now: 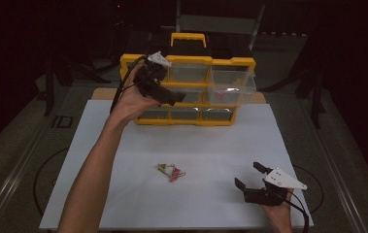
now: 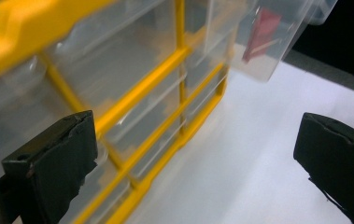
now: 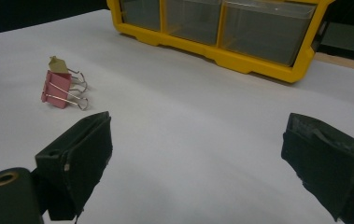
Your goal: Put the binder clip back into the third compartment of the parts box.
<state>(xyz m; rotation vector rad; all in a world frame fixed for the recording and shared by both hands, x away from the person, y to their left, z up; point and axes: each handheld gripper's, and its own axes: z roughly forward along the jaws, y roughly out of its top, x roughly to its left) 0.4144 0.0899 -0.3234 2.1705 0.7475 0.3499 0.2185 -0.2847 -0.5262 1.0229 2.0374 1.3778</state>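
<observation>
The left gripper (image 1: 172, 97) is held up in front of a yellow organizer (image 1: 189, 90) with clear drawers that stands at the far side of the white table (image 1: 220, 145); its jaws stand wide apart with nothing between them. In the left gripper view the cabinet's yellow frame and clear drawer fronts lie just beyond the left jaw. One clear drawer (image 1: 232, 82) on the cabinet's right side is pulled out, and through its wall in the left gripper view a red object (image 2: 261, 32) shows — probably a binder clip, though the plastic blurs it. The right gripper (image 1: 251, 175) sits low over the near right part of the table, its jaws likewise spread and empty. Out on the open sheet, well apart from both grippers, a pink binder clip (image 3: 59, 89) lies with a smaller yellowish clip (image 3: 58, 64) touching it — the pair near the table's middle, with wire handles pointing toward the cabinet in the right gripper view.
</observation>
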